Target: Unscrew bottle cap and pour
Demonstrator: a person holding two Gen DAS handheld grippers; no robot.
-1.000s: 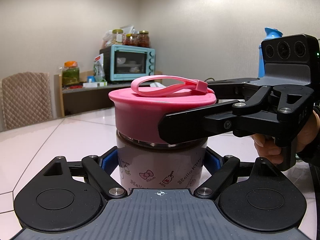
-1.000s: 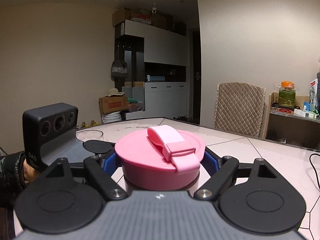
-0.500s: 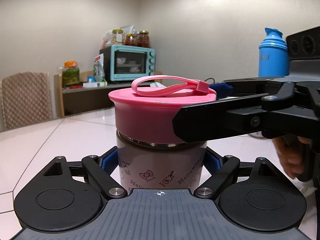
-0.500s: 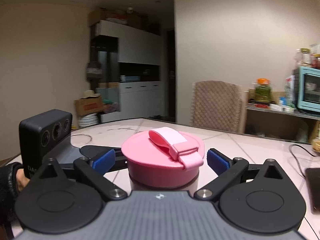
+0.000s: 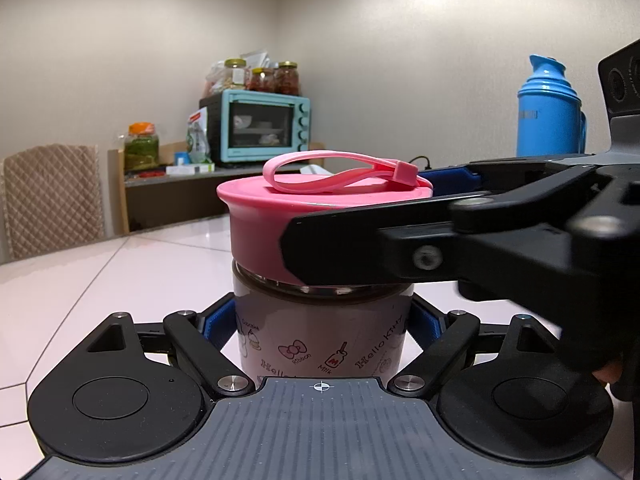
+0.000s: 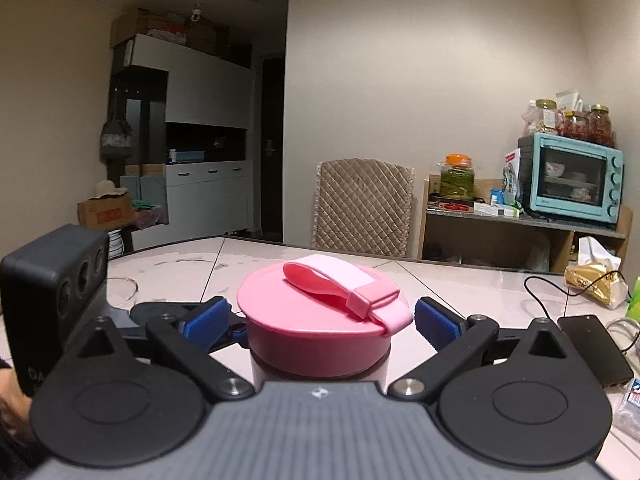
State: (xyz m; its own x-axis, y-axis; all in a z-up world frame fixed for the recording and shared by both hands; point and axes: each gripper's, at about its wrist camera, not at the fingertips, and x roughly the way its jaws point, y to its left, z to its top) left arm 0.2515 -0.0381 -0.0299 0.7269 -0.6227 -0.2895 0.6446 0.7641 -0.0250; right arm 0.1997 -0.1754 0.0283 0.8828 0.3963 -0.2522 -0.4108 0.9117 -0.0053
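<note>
While the white, cartoon-printed bottle (image 5: 320,336) stands upright on the pale tiled surface (image 5: 120,280), its lower body is clamped between the blue-padded jaws of the left gripper (image 5: 320,326). The wide pink plastic cap (image 6: 320,320) with its looped strap is still seated on the bottle. It is flanked by the released jaws of the right gripper (image 6: 320,318), whose blue pads (image 6: 434,324) are held clear of the rim on both sides.

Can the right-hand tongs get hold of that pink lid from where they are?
Probably yes. The right tongs stand open with the pink lid between their blue pads, nothing blocking. The left tongs clamp the bottle lower down.
</note>
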